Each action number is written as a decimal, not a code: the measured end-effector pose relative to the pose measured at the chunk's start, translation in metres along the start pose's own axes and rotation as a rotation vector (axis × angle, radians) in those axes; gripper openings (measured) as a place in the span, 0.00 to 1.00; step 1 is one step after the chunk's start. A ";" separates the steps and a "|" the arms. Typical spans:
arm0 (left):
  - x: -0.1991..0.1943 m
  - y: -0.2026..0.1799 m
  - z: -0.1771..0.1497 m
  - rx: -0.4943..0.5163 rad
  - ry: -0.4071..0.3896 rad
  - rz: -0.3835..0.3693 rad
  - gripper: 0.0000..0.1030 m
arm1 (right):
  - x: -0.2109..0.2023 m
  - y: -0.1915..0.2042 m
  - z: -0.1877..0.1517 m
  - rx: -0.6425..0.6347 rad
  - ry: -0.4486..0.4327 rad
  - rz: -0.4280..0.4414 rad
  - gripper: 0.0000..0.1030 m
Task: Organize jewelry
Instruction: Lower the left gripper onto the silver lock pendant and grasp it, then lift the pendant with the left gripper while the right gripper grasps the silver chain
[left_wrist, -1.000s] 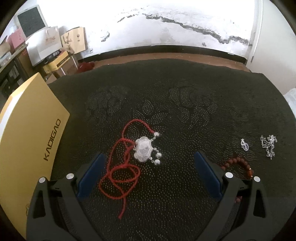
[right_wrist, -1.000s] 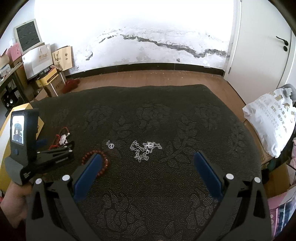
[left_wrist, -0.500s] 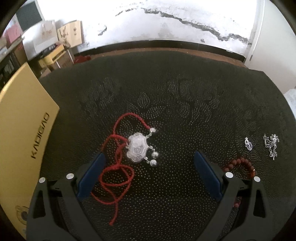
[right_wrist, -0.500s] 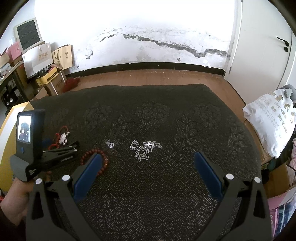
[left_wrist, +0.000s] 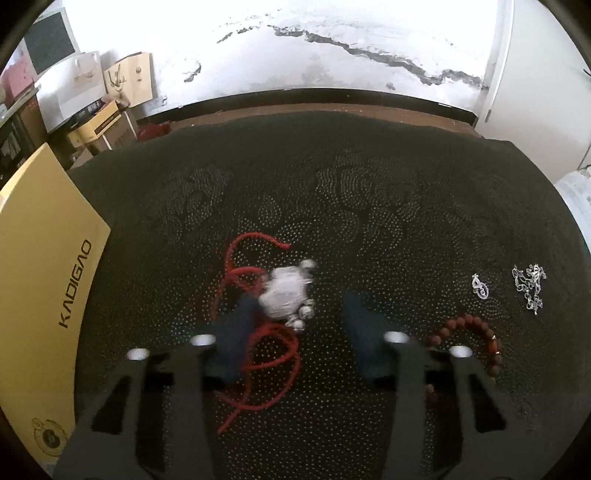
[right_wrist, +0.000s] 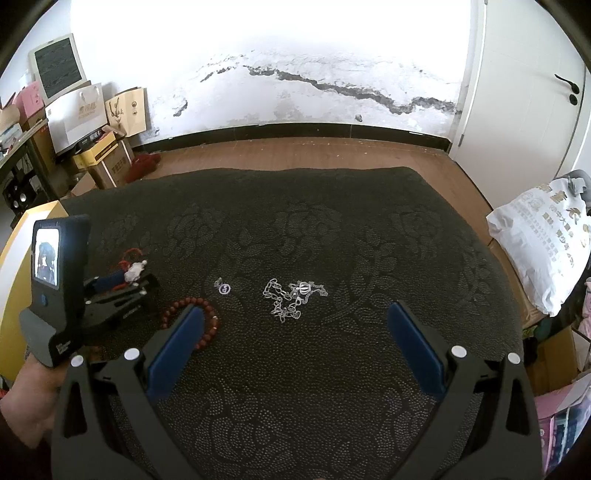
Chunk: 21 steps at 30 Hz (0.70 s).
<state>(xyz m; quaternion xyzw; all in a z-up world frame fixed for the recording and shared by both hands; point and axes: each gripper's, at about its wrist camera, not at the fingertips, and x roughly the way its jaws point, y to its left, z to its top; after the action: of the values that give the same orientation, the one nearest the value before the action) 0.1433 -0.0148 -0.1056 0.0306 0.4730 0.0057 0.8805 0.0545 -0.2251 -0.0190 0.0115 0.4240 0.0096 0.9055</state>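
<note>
Both tongs tilt downward; left tongs (left_wrist: 301, 325) closing around silver pendant (left_wrist: 283, 298).

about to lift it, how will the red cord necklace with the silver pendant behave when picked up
The red cord lies in loose loops, so it will probably dangle limp. The silver pendant, solid-looking with small bells, likely hangs lowest and swings.

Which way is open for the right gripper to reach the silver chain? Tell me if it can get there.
Probably yes. The right gripper stands open and empty, and the silver chain lies loose on the dark cloth straight ahead between its fingers; nothing lies between them.
</note>
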 end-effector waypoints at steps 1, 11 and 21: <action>0.000 -0.001 0.001 0.008 -0.001 0.006 0.27 | 0.000 0.000 -0.001 -0.003 0.001 0.001 0.94; -0.011 0.009 0.003 -0.005 0.012 0.012 0.26 | 0.003 0.001 0.002 -0.013 0.002 0.000 0.94; -0.080 0.023 0.006 0.031 -0.058 0.007 0.26 | 0.031 -0.021 -0.008 -0.036 0.070 -0.040 0.94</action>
<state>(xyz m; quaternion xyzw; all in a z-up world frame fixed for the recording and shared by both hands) 0.1041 0.0044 -0.0342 0.0461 0.4472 0.0006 0.8933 0.0689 -0.2453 -0.0486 -0.0136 0.4553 -0.0005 0.8902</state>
